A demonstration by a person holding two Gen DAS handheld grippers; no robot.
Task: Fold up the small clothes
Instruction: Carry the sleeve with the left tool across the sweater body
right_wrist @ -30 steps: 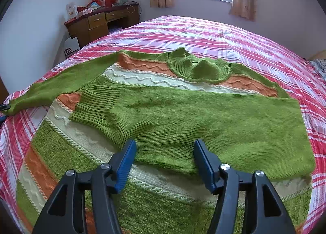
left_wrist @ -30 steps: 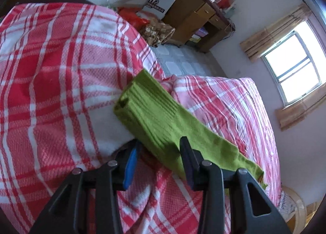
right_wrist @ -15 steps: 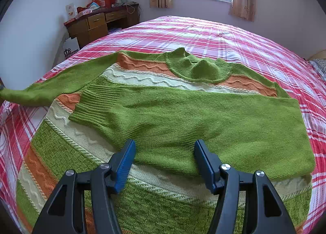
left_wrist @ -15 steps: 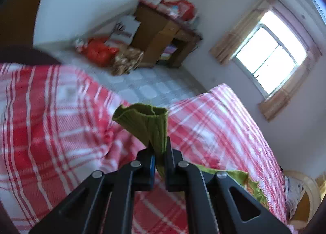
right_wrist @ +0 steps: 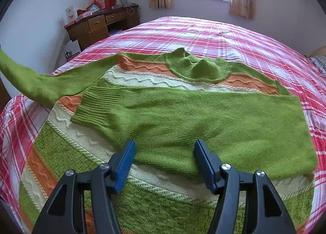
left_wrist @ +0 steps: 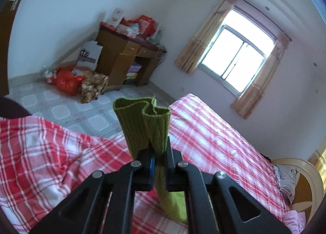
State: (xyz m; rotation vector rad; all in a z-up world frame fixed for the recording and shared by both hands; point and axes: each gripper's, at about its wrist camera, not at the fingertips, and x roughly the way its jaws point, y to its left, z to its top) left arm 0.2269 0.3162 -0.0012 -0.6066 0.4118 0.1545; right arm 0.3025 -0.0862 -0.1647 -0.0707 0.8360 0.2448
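A green sweater point(right_wrist: 183, 111) with orange and cream bands lies flat on the red plaid bed point(right_wrist: 224, 34). One sleeve is folded across its chest, ribbed cuff point(right_wrist: 95, 107) to the left. The other sleeve point(right_wrist: 30, 83) rises off the bed toward the left edge of the right wrist view. My left gripper point(left_wrist: 160, 152) is shut on that sleeve's ribbed cuff point(left_wrist: 142, 124), which stands up above the jaws, lifted over the bed. My right gripper point(right_wrist: 163, 164) hangs open just above the folded sleeve's lower edge, nothing between its fingers.
A wooden desk point(left_wrist: 130, 58) piled with boxes stands against the far wall, with red bags point(left_wrist: 67, 81) on the tiled floor beside it. A curtained window point(left_wrist: 236, 60) is behind the bed. Pillows point(left_wrist: 287, 177) lie at the bed's far right.
My left gripper shut on the sleeve cuff and lifted it off the bed; the sleeve now slopes upward at the left. The right gripper stayed still.
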